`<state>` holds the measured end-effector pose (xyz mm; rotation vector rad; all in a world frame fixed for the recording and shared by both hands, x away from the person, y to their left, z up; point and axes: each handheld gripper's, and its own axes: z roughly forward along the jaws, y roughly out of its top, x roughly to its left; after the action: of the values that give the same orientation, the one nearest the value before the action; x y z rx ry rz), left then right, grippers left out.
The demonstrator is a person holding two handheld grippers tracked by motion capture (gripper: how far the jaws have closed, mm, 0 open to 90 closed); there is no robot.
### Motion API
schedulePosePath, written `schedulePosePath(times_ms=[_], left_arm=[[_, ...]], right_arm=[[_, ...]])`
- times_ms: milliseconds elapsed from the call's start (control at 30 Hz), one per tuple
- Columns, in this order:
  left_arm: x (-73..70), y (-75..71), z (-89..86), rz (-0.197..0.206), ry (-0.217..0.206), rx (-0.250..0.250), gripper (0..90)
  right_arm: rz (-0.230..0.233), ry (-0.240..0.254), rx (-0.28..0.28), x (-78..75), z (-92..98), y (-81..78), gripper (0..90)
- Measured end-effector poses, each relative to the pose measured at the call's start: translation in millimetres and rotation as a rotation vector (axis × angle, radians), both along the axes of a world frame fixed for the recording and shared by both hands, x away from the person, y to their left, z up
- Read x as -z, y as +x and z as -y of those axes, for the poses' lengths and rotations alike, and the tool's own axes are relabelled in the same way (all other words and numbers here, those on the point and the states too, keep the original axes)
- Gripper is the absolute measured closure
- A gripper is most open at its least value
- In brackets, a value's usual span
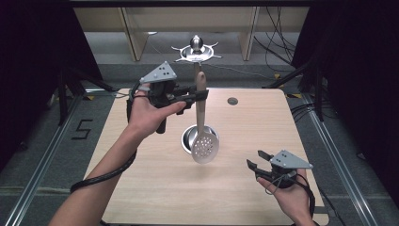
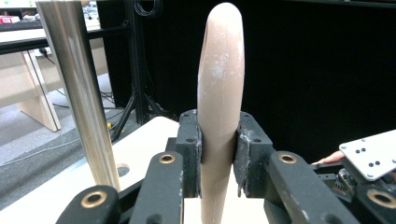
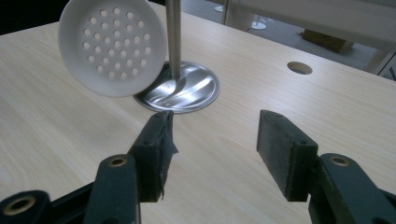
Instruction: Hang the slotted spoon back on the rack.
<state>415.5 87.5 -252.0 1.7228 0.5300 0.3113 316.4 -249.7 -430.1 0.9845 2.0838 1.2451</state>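
Near the far left part of the counter [image 1: 141, 188], I have the left gripper [image 1: 200, 95] raised, its fingers [image 2: 189, 149] pinching the wooden handle of the skimmer [image 1: 202, 122]. From above, the skimmer hangs upright, handle on top, its round perforated head low over the middle of the counter, in front of the metal stand base [image 1: 188, 139]. Through the left gripper view the pale handle rises straight between the two pads, which press on both its sides; the stand's steel pole [image 2: 79, 93] leans past on the left. My right gripper [image 1: 256, 160] sits near the near right corner, close above the wood, with its fingers [image 3: 154, 144] spread and nothing between them. Its camera looks across the boards at the white perforated head [image 3: 113, 46], the shiny base disc [image 3: 196, 88] and a round hole [image 3: 299, 68] in the counter.
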Motion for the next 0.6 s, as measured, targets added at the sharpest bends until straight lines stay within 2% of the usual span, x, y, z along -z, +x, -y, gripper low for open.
schedulePosePath(times_ms=[67, 133, 167, 267, 300, 467, 500, 600], left_arm=[[-2.9, 1.6, 0.4, -0.01, -0.007, 0.003, 73.3], [-6.2, 3.4, 1.1, -0.017, -0.013, 0.011, 73.2], [-7.2, 3.9, 1.3, -0.019, -0.013, 0.016, 73.3], [-10.8, 5.6, 2.9, -0.026, -0.015, 0.026, 73.2], [-12.6, 6.9, 3.7, -0.035, -0.019, 0.029, 73.2], [-14.1, 9.8, 3.4, -0.049, -0.032, 0.031, 73.2], [-14.5, 10.5, 2.8, -0.054, -0.031, 0.032, 73.2], [-14.6, 11.3, 2.2, -0.059, -0.036, 0.034, 73.2]], right_arm=[[0.002, -0.002, -0.001, 0.2, 0.4, 0.2, 46.5], [-0.015, 0.014, 0.01, 1.0, 0.3, -0.3, 46.5], [0.002, 0.005, 0.015, 1.1, 1.1, 0.3, 46.5], [0.01, -0.002, 0.016, 1.3, 2.1, 0.9, 46.5], [-0.002, 0.009, 0.015, 1.6, 1.2, 0.6, 46.5], [-0.006, 0.011, 0.016, 1.7, 0.9, 0.3, 46.5], [-0.031, 0.024, 0.022, 1.5, -0.1, -1.0, 46.5], [-0.031, 0.027, 0.013, 1.9, 0.1, -0.1, 46.5]])
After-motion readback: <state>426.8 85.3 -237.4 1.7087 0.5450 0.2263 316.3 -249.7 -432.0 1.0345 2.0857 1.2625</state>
